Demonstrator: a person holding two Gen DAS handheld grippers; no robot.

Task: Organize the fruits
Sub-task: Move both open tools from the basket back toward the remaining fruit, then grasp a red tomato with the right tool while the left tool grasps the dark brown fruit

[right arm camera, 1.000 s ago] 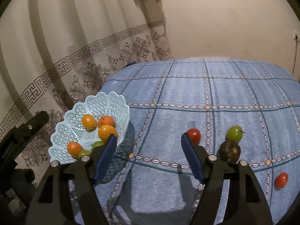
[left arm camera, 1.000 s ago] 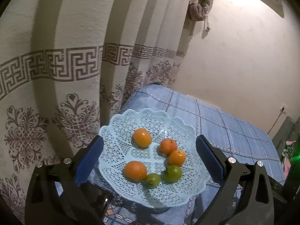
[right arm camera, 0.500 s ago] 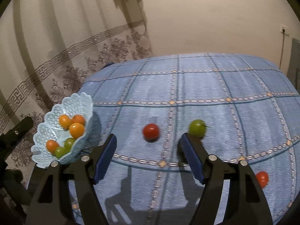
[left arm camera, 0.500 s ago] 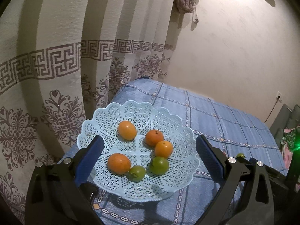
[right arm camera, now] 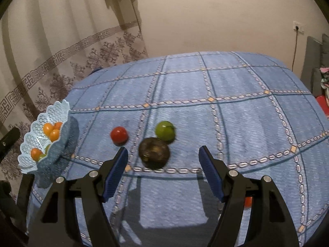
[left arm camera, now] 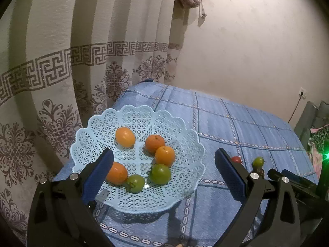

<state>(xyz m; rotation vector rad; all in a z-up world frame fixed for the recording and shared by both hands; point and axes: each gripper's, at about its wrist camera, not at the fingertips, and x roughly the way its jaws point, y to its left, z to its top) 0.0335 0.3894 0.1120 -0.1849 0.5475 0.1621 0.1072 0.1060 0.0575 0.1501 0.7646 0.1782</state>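
A light blue lattice basket (left arm camera: 185,150) (right arm camera: 59,109) sits at the left end of the blue checked cloth, holding several orange fruits (left arm camera: 125,137) and two green ones (left arm camera: 160,174). My left gripper (left arm camera: 163,169) hangs open in front of the basket, holding nothing. On the cloth lie a red tomato (right arm camera: 118,134), a green tomato (right arm camera: 165,130) and a dark brown fruit (right arm camera: 153,152). My right gripper (right arm camera: 163,161) is open, with the dark fruit just ahead between its fingers. A second red tomato (right arm camera: 248,201) peeks out behind the right finger.
A patterned curtain (left arm camera: 61,72) hangs close behind the basket, and a plain wall (right arm camera: 205,16) stands beyond the table's far edge. A wall socket with a cable (right arm camera: 297,29) is at the right. Bare blue cloth (right arm camera: 236,107) spreads over the far and right side.
The right gripper has swung right and moved closer to the loose fruit, bringing the dark fruit between its fingers. The left gripper has pulled back a little from the basket, which now shows more fully.
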